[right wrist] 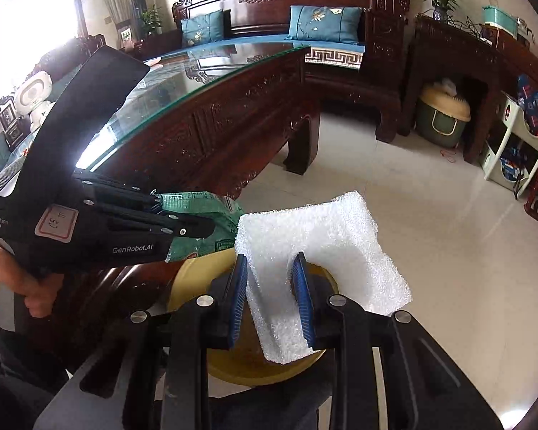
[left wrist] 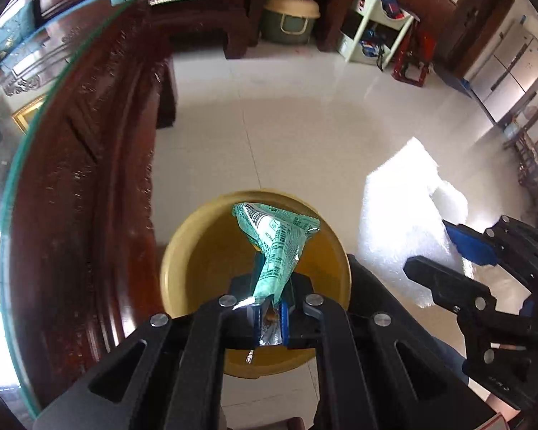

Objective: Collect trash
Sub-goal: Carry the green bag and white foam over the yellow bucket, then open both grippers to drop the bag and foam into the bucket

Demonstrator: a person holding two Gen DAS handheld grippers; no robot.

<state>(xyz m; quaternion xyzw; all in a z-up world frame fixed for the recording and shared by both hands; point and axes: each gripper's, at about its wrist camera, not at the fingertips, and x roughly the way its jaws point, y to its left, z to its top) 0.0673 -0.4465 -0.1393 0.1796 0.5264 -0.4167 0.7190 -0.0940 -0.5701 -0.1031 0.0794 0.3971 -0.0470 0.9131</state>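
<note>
My left gripper (left wrist: 269, 279) is shut on a green printed snack wrapper (left wrist: 278, 242) and holds it over the open yellow trash bin (left wrist: 183, 251) on the floor. My right gripper (right wrist: 270, 268) is shut on a white foam piece (right wrist: 326, 251) and holds it above the same yellow bin (right wrist: 190, 279). In the left wrist view the foam (left wrist: 405, 222) and the right gripper (left wrist: 452, 251) are to the right of the bin. In the right wrist view the left gripper (right wrist: 211, 227) with the wrapper (right wrist: 201, 215) is at the left.
A dark carved wooden table with a glass top (right wrist: 183, 82) stands left of the bin. A wooden sofa with blue cushions (right wrist: 322, 25) is behind it. A green and cream basket (right wrist: 443, 118) and a white shelf cart (right wrist: 509, 150) stand on the tiled floor at the right.
</note>
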